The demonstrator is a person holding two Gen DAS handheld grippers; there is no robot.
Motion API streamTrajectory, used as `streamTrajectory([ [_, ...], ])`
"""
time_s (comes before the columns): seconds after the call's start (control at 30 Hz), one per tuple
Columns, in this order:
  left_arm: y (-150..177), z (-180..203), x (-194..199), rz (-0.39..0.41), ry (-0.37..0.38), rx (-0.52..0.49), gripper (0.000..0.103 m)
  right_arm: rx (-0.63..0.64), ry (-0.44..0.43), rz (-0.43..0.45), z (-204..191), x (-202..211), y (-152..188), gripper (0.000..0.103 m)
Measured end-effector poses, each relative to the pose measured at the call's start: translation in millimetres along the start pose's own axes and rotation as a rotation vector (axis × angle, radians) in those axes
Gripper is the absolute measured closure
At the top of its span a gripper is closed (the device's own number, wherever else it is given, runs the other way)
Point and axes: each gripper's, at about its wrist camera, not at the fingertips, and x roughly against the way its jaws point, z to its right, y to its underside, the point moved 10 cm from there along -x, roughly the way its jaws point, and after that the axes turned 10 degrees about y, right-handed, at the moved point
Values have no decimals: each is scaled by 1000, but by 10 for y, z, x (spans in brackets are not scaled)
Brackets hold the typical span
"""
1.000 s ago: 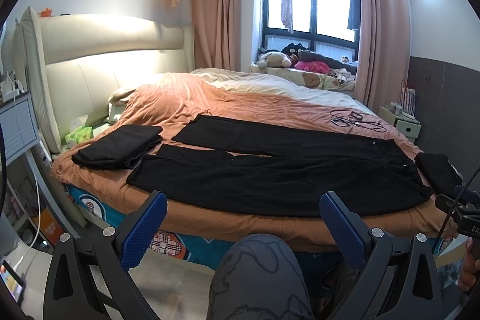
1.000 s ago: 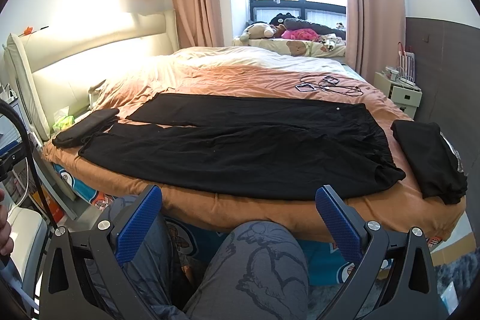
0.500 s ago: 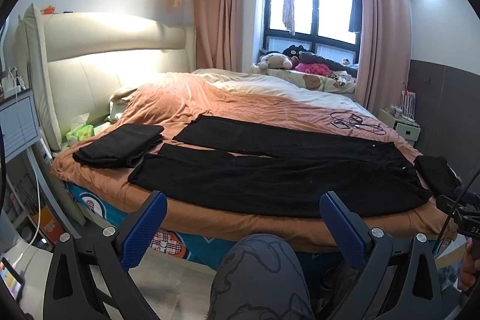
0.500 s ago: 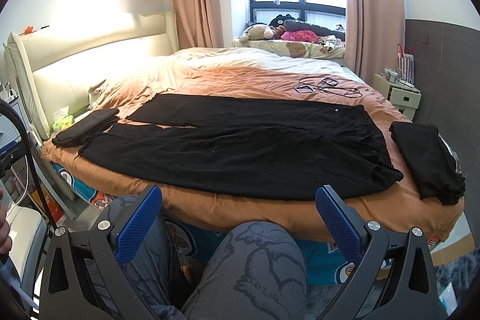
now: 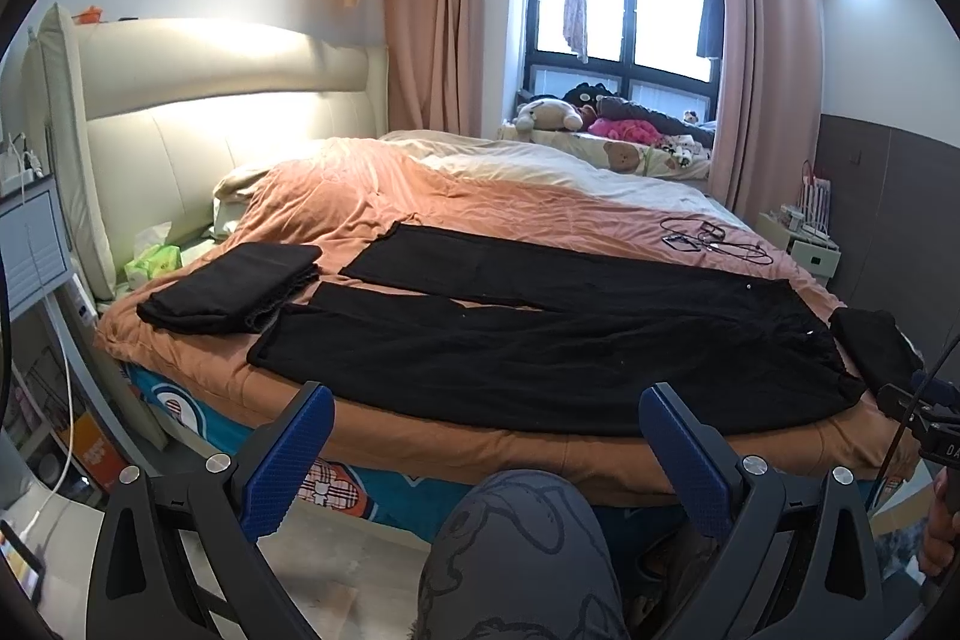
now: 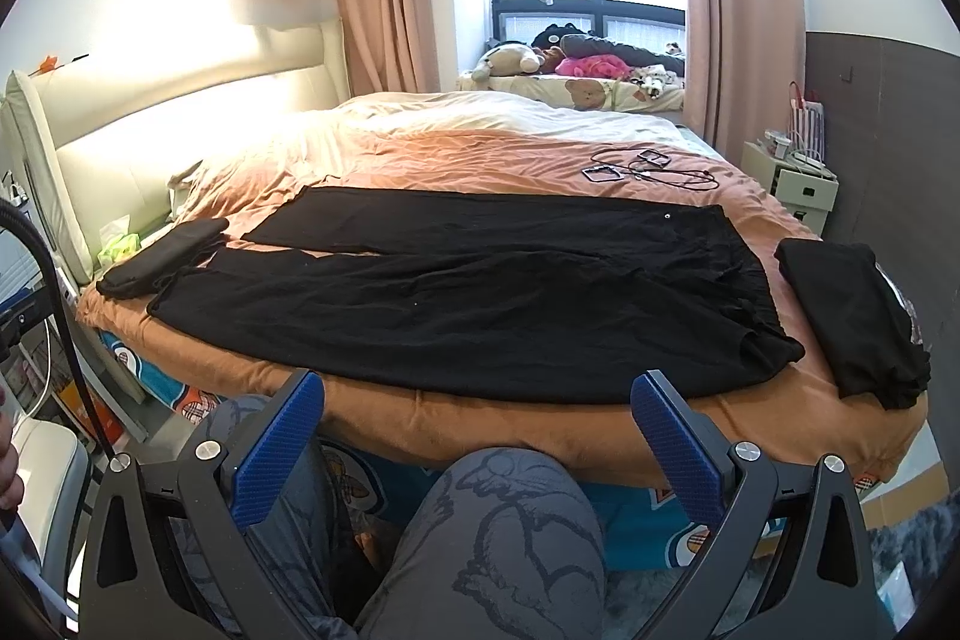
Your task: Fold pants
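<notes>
Here, listed by size, with places given from the bed:

Bed (image 5: 456,436), orange cover, cream padded headboard at its left end.

Black pants (image 5: 540,340), spread flat and unfolded along the bed's near edge; waist toward the bed's right end, both legs running toward the headboard end, a narrow gap between the legs.

Folded black garment (image 5: 234,289), on the bed just beyond the leg cuffs, near the headboard.

Second folded black garment (image 6: 852,316), on the bed's right end, just beside the waistband and apart from it.

Person's knee (image 6: 516,532) in grey printed fabric, in front of the bed's near edge.

Left gripper (image 5: 486,454), off the bed, blue pads spread wide, nothing between them.

Right gripper (image 6: 477,445), likewise off the bed, spread wide, empty.

Tangle of cables (image 6: 648,169), on the bed beyond the waist.
</notes>
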Motion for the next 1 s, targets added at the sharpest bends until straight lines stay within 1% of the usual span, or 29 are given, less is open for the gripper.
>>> streamTrajectory([
  [0.23,-30,-72,-133,-11,-3,8,0,-4,12,-11,13,-101,-49,0],
  [0.43,-13,-132,-305,-32,1,21,0,-14,37,-40,60,-255,-73,0],
  [0.63,17,-224,-544,-67,4,42,0,-22,60,-74,86,-423,-110,0],
  [1.0,117,-408,-1062,-131,-12,79,1,-65,103,-164,243,-903,-166,0],
])
